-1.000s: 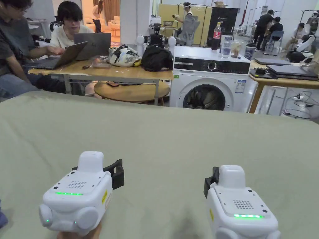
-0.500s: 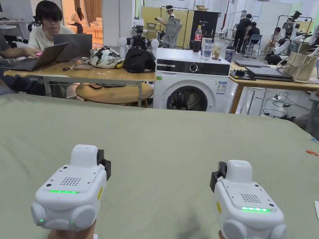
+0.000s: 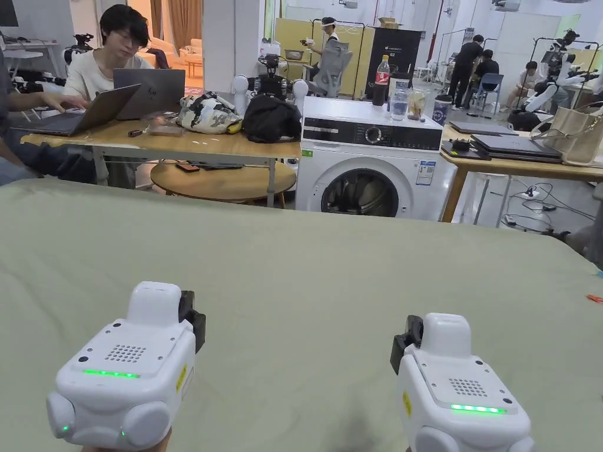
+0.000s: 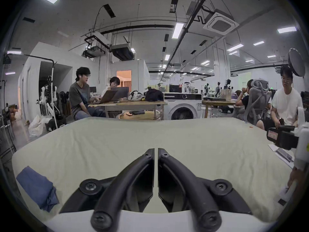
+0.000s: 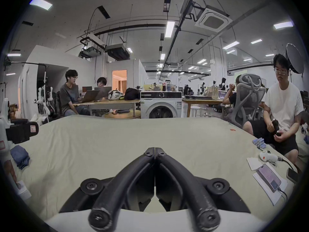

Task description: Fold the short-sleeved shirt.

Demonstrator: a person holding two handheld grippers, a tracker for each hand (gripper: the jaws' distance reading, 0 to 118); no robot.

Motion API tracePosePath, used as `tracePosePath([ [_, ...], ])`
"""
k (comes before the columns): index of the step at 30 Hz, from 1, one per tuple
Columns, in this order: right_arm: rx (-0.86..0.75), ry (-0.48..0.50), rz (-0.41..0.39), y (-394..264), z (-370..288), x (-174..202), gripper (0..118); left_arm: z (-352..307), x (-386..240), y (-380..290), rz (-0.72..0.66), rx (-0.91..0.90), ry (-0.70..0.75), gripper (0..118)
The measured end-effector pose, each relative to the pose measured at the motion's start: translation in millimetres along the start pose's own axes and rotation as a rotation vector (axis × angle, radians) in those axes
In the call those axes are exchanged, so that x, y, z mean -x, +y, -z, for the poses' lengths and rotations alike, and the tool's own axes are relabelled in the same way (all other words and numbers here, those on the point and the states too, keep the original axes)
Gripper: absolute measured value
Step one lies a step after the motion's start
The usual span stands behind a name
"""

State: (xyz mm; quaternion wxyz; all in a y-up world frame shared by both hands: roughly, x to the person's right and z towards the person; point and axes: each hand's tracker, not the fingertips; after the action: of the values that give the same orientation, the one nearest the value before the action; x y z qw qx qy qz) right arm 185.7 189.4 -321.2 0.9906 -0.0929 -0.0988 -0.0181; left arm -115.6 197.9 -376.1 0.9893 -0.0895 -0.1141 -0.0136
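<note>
Head view gives me the big picture first: a wide bench (image 3: pixel 306 265) covered in pale green cloth. I hold two hand-held grippers above its near part, well apart, both pointing away from me toward the far edge. The left hand-held gripper (image 4: pixel 155 152) has its jaws nearly together with a thin slit between them and nothing in it. The right hand-held gripper (image 5: pixel 155 152) has its jaws pressed tip to tip, also on nothing.

The shirt (image 4: pixel 37 188) is the single blue bundle I can see, lying crumpled near the bench's left edge, to the left of my left hand-held gripper and clear of it. In the left gripper view its long axis runs slantwise, from the far left toward the near middle. Which end is collar and which is hem I cannot tell. Between the shirt and my left hand-held gripper I see bare cloth.

Beyond the bench stands one washing machine (image 3: pixel 377 165) with one red-capped bottle (image 3: pixel 382 79) on top. On the bench's right side, in the right gripper view, lie two phones (image 5: pixel 269 179), a few sheets of paper (image 5: pixel 252 163) and a small white device (image 5: pixel 267 157) on a cable. One person in a white shirt (image 5: pixel 284 105) sits beside that edge.
</note>
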Motion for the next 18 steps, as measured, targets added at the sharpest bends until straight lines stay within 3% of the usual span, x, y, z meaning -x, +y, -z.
tracePosePath([
  [11,-0.020,-0.015,-0.017,2.1,-1.7,6.2,0,-4.3,-1.7,2.6,-0.013,0.009,-0.005,0],
  [13,-0.019,-0.021,-0.021,2.5,-1.5,6.4,12,-3.0,-2.0,3.1,-0.012,0.014,-0.002,8],
  [14,-0.019,-0.018,-0.019,2.6,-1.3,5.9,25,-1.9,-1.5,3.1,-0.012,0.017,0.000,19],
  [15,-0.018,-0.010,-0.010,3.1,-0.7,4.8,50,-1.1,-1.4,3.7,-0.014,0.019,0.002,36],
  [16,-0.010,-0.008,-0.002,4.2,0.7,3.8,67,-0.3,-0.4,4.4,-0.019,0.022,-0.003,49],
  [18,0.000,-0.021,0.012,4.5,3.0,3.2,80,0.5,1.8,5.2,-0.044,0.027,-0.006,64],
])
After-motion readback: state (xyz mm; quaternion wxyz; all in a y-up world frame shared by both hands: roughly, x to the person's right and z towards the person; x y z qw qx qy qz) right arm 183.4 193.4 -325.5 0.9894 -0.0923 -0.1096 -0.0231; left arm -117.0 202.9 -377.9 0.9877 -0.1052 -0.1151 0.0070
